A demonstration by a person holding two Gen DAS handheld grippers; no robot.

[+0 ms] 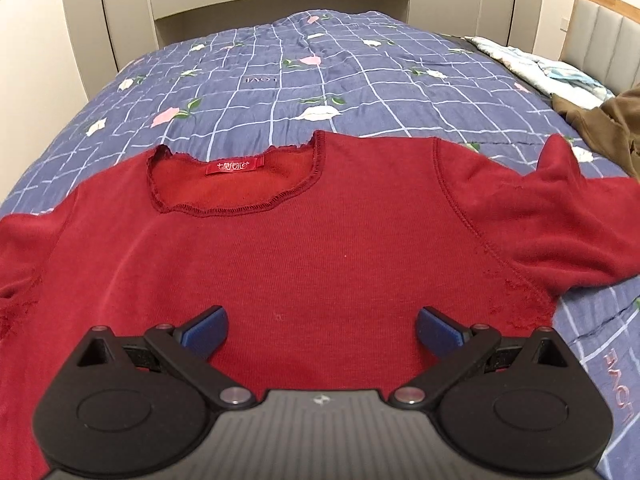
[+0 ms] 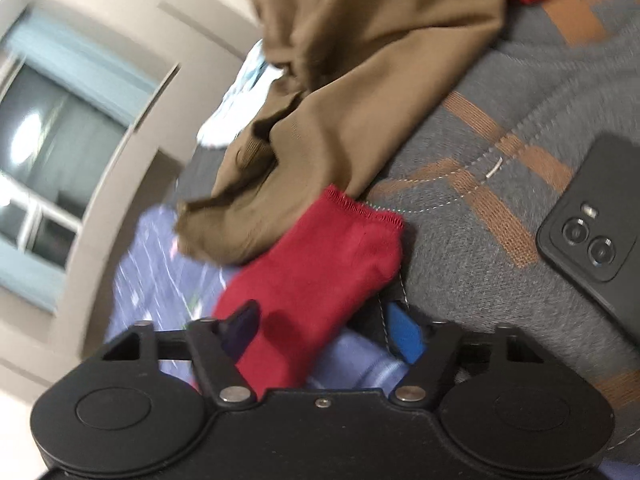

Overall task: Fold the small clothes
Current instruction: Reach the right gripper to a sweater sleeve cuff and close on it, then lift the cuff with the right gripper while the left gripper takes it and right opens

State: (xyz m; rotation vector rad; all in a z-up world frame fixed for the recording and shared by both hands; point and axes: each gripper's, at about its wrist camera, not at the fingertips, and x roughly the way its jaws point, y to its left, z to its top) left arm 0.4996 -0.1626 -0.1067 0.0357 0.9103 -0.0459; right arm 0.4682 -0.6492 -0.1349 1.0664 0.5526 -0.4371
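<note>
A small dark red sweater (image 1: pixel 304 248) lies flat on the bed, neckline away from me, both sleeves spread out sideways. My left gripper (image 1: pixel 322 332) hovers over its lower body, jaws wide open and empty. In the right wrist view, which is blurred, the red sleeve's cuff end (image 2: pixel 320 276) lies between the open fingers of my right gripper (image 2: pixel 324 332); the pads are apart and I cannot see them pressing the cloth. An olive-brown garment (image 2: pixel 360 72) lies just beyond the cuff.
The bed carries a blue checked floral quilt (image 1: pixel 320 80). The olive-brown garment (image 1: pixel 604 128) and a light patterned cloth (image 1: pixel 536 64) lie at the right. A black phone (image 2: pixel 596 224) rests on a grey and brown blanket (image 2: pixel 480 240). Wardrobe behind the bed.
</note>
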